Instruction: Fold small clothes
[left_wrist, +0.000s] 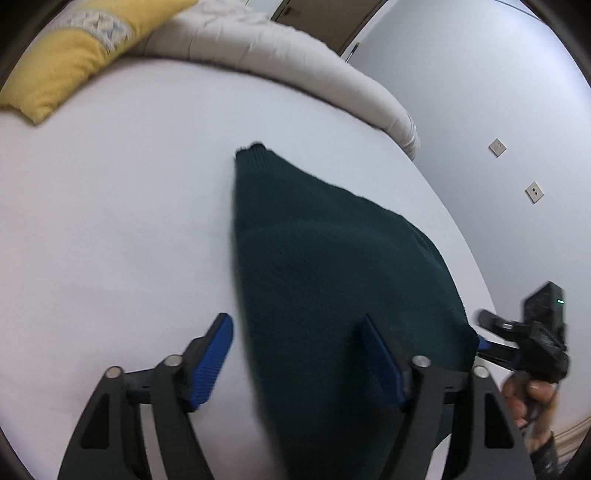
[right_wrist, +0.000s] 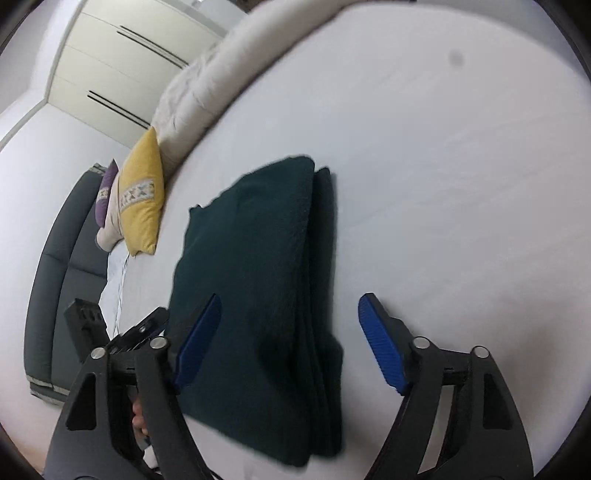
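Folded sweater (right_wrist: 258, 280) lies seemingly untouched between right gripper (right_wrist: 290, 332).

black linkage arms, silver pivot pins, ribbed blue fingers (left_wrist: 212, 363).

Garment (right_wrist: 255, 280) — dark green knit. Bed sheet (left_wrist: 110, 221) white. Cushion (right_wrist: 142, 199) yellow, grey-white patterned band. Second cushion (right_wrist: 105, 195) purple. Gripper pads (right_wrist: 380, 343) — blue.
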